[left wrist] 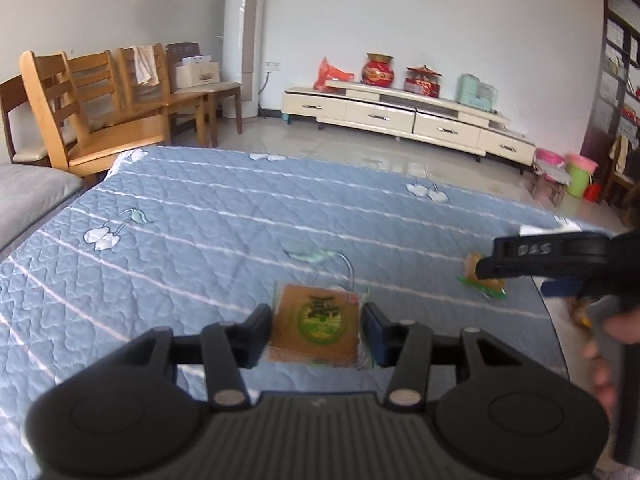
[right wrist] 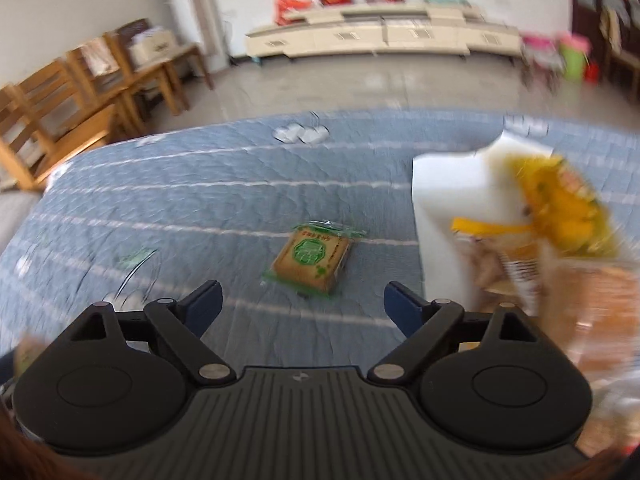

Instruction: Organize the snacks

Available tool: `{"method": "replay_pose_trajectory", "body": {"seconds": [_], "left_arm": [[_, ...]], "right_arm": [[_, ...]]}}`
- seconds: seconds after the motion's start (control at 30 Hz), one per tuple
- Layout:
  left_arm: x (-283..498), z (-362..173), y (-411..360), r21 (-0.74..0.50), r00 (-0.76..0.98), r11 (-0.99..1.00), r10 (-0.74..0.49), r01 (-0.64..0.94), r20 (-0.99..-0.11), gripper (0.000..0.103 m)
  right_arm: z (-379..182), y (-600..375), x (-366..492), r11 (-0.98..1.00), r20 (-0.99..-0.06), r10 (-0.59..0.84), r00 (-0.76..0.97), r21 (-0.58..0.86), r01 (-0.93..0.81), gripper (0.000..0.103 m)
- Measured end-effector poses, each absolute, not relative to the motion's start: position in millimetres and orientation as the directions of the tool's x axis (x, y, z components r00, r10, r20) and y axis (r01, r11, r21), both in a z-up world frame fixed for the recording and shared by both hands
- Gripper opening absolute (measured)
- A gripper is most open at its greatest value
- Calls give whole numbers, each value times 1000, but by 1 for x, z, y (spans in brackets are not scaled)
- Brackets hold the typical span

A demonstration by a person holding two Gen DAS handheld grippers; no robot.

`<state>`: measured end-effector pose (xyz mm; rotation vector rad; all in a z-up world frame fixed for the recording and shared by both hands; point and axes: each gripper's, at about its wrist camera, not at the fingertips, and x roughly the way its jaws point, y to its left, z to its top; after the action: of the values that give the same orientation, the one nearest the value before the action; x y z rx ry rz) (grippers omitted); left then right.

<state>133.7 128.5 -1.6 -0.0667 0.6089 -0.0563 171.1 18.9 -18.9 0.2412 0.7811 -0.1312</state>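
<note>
In the left wrist view, my left gripper (left wrist: 318,332) is shut on a square brown biscuit packet (left wrist: 316,326) with a green round logo, held just above the blue quilted cover (left wrist: 200,220). To the right, the right gripper (left wrist: 486,270) hangs over a second packet (left wrist: 486,286) that lies on the cover. The right wrist view shows my right gripper (right wrist: 303,306) wide open with nothing between its fingers. The green-and-brown biscuit packet (right wrist: 312,258) lies flat a little ahead of it. At the right stands a white container (right wrist: 448,208) with blurred yellow snack bags (right wrist: 560,200) in it.
Wooden chairs (left wrist: 100,112) stand beyond the cover's far left corner, and a grey cushion (left wrist: 28,196) lies at the left. A cream low cabinet (left wrist: 400,114) lines the far wall. The cover's edge curves down at the right, where a person's hand (left wrist: 604,344) holds the other gripper.
</note>
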Motion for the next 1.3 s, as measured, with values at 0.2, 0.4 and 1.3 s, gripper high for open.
{"method": "replay_pose_trajectory", "body": {"seconds": [0.2, 0.4, 1.3], "left_arm": [[140, -3, 144, -109, 836, 994, -71, 13, -544, 49], [138, -3, 149, -98, 843, 995, -39, -16, -537, 49], [46, 59, 91, -73, 849, 993, -114, 88, -517, 49]], "right_arm": [[-46, 23, 208, 956, -747, -97, 657, 115, 271, 92], [-38, 39, 198, 979, -718, -100, 689, 55, 199, 67], [76, 4, -71, 990, -520, -95, 849, 38, 134, 67]]}}
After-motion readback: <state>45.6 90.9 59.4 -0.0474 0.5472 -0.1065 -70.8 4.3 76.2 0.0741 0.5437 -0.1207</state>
